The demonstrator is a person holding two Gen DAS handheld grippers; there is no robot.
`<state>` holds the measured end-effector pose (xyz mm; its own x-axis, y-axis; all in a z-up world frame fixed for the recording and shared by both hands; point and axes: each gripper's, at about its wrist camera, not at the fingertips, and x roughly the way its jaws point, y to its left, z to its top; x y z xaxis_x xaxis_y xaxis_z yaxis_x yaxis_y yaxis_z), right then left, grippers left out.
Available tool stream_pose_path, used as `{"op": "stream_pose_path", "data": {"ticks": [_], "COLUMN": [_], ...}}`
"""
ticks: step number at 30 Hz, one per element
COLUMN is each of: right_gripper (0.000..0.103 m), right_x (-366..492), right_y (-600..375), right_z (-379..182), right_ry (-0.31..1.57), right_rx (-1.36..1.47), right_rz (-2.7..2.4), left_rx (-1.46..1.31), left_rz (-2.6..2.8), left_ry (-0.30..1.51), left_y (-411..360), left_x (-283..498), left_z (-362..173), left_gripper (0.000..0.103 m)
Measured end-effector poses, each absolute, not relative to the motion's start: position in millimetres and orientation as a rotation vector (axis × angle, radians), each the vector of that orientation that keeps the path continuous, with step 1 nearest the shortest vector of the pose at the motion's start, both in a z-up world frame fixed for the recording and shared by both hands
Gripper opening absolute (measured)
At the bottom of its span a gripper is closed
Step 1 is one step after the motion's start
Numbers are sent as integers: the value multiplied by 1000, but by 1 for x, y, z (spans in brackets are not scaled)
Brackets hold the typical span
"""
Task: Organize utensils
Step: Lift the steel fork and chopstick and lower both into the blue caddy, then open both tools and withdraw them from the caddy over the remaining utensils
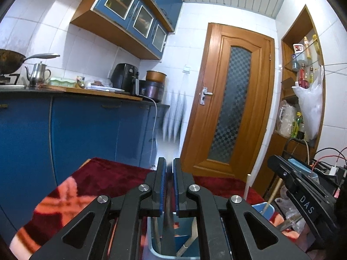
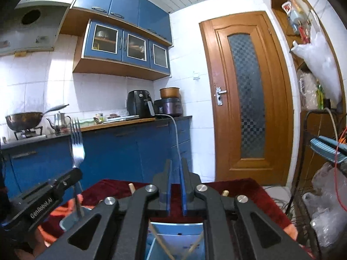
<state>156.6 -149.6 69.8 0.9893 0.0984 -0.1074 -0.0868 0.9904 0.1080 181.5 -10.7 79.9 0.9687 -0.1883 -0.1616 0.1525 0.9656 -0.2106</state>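
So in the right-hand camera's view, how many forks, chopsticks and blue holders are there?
fork: 1
chopsticks: 2
blue holders: 2
Total: 5

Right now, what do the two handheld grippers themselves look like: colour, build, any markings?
Both are matte black linkage frames with triangular cut-outs, silver round pivot pins and blue-lined finger pads. The left gripper shows white lettering "GenRobot.AI" on its side in the right wrist view; the right gripper bears "DAS" on its side in the left wrist view. No sleeves are visible.
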Motion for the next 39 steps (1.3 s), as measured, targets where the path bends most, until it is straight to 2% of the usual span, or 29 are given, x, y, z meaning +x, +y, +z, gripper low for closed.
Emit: {"op": "stream_pose_path", "data": {"ticks": [2,3,5,19,21,39], "right_gripper": [20,25,29,33,37,38], "right_x": [153,152,148,98,92,49], "right_y": [-150,-150,-151,-156,-157,-162], "right_z": [73,74,77,102,103,63], "right_ry": [109,109,107,166,192,450], "right_rx": [111,115,127,139,138,139], "right_rz": [105,110,126,195,202,177], "left_rx": [-185,-178,-161,-171,-161,-84], "left_rz": [-172,-176,-179,-208,-217,-260], "left_ry": [174,168,169,295,322,620], "left_y": [-12,-13,-14,-1,-1,-13], "left_x": [176,172,166,126,119,83], "left_z": [82,83,85,95,95,64], "left_gripper": [22,23,23,23,23,23]}}
